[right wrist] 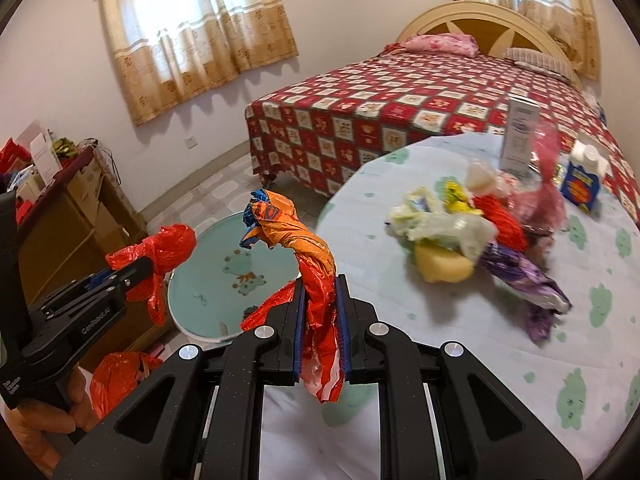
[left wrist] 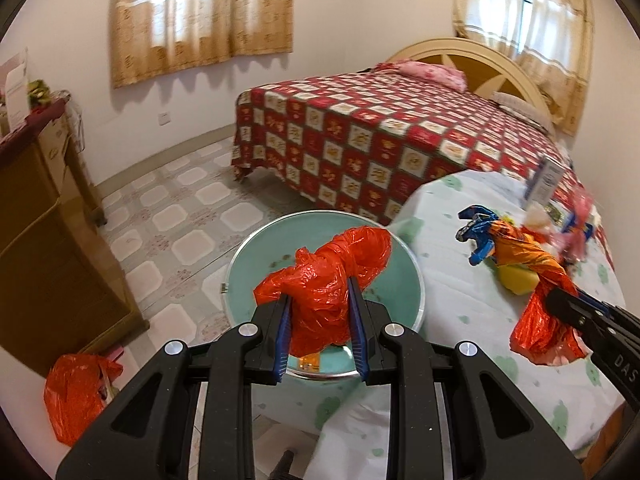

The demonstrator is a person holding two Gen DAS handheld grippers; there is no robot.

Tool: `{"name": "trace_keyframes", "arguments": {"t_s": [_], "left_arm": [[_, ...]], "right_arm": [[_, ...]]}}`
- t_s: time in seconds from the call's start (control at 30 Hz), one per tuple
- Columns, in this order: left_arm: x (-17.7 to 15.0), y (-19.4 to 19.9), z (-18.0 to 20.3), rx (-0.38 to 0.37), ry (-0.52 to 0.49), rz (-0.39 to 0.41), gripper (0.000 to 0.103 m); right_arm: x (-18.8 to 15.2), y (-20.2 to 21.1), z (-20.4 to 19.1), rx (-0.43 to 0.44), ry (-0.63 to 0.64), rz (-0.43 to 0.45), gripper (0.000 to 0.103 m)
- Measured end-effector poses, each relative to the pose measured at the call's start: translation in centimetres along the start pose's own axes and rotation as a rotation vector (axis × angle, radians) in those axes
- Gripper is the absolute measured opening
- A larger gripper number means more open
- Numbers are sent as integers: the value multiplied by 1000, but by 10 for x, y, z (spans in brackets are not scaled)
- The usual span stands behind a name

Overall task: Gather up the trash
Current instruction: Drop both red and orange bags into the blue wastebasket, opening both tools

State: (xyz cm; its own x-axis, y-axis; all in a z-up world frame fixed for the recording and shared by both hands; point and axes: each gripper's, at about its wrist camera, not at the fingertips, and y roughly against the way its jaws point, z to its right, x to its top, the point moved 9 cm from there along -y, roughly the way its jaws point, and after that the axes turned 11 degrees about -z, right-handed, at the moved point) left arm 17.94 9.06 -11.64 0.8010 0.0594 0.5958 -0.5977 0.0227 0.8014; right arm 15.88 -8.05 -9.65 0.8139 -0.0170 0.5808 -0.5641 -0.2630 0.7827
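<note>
The left gripper [left wrist: 320,320] pinches a crumpled red plastic bag [left wrist: 328,280] over the round pale-green bin [left wrist: 240,264] on the floor; the right gripper [right wrist: 320,328] pinches an orange foil wrapper [right wrist: 308,256] near it. Neither is dropped yet, and more wrappers [right wrist: 452,224] remain on the far right of the table [right wrist: 520,360], so much is left

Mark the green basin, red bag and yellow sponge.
green basin [left wrist: 256,248], left wrist view, left inner wall
red bag [left wrist: 320,280], left wrist view, crumpled middle
yellow sponge [right wrist: 442,266], right wrist view, front face
</note>
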Motion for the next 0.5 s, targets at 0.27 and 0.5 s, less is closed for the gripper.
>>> {"name": "trace_keyframes", "arguments": {"t_s": [0.27,0.5], "left_arm": [[10,-18,-16,40,25,-13,25],[16,-32,-24,65,33,-24,25]], "right_arm": [[7,-20,-24,18,27,-15,15],[13,-35,-33,23,31,-25,15]]}}
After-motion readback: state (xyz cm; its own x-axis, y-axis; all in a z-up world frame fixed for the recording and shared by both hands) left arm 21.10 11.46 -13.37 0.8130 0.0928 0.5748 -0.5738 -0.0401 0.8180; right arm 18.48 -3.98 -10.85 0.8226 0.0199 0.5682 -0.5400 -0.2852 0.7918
